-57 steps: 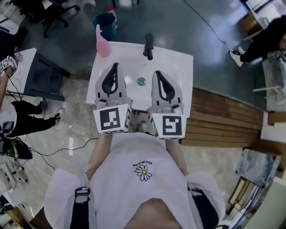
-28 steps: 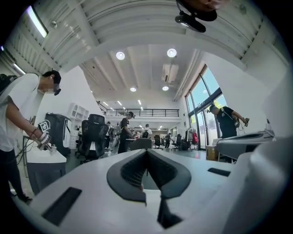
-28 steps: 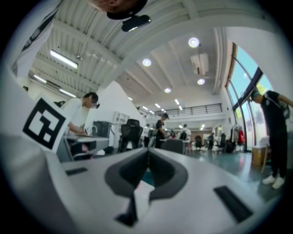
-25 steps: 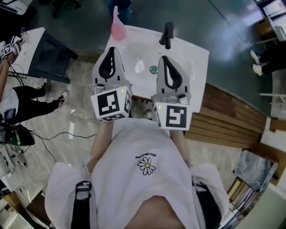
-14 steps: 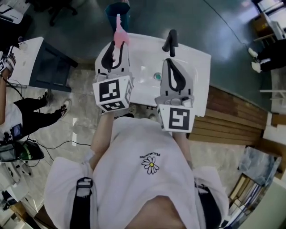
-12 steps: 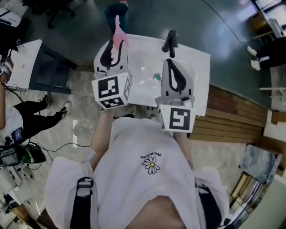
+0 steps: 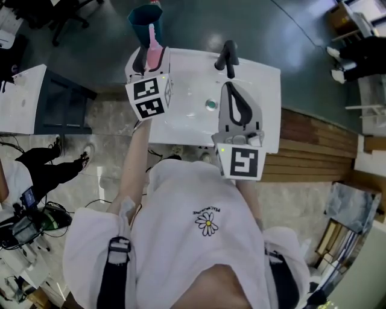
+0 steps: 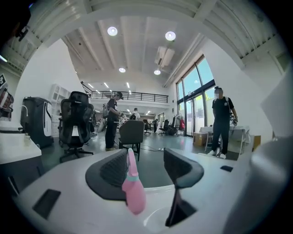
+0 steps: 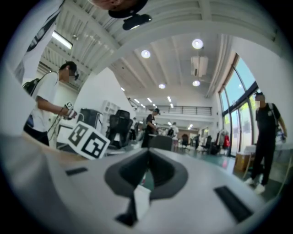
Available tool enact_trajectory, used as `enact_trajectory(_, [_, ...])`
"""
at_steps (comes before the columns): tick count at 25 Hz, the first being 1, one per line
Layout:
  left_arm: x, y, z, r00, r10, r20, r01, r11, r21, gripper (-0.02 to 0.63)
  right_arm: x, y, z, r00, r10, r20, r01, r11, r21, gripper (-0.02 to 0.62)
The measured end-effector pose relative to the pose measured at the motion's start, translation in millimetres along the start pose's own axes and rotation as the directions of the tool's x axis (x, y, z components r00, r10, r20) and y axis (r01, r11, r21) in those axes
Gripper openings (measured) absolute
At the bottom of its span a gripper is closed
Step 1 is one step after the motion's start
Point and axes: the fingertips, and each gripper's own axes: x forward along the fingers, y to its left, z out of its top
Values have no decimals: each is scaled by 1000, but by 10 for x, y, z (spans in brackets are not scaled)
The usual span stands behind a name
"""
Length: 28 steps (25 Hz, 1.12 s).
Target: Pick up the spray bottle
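A pink spray bottle (image 7: pixel 155 54) stands upright on the back left corner of the white sink counter (image 7: pixel 265 90). My left gripper (image 7: pixel 146 60) reaches around it. In the left gripper view the spray bottle (image 8: pixel 133 188) stands between the jaws, close to the left pad; the left gripper (image 8: pixel 146 161) is opening and I see no pad pressing on the bottle. My right gripper (image 7: pixel 231 90) hovers over the basin, right of the drain (image 7: pixel 210 104), with nothing in it. In its own view the right gripper (image 9: pixel 147 161) has its jaws together.
A black faucet (image 7: pixel 226 57) rises at the back of the sink, between the two grippers. A teal bin (image 7: pixel 145 18) stands on the floor behind the bottle. Wooden decking (image 7: pixel 313 151) lies to the right. Office chairs (image 8: pixel 75 123) and people stand beyond the counter.
My left gripper has travelled forward and left to the sink's back left corner, its jaws have parted, and the bottle now stands between them. The right gripper has barely moved.
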Motion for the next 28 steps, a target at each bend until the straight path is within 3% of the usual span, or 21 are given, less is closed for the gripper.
enact_trajectory(13, [664, 336, -574, 987, 44, -157, -47, 999, -12, 278, 162, 166, -181, 997, 26, -76, -25, 1000, 9, 29])
enact_trajectory(20, [837, 341, -670, 984, 21, -179, -26, 999, -25, 278, 182, 89, -263, 994, -10, -111, 13, 1000, 24, 29])
enact_trajectory(28, [896, 330, -716, 981, 30, -190, -25, 999, 30, 276, 186, 69, -313, 991, -15, -131, 19, 1000, 24, 29])
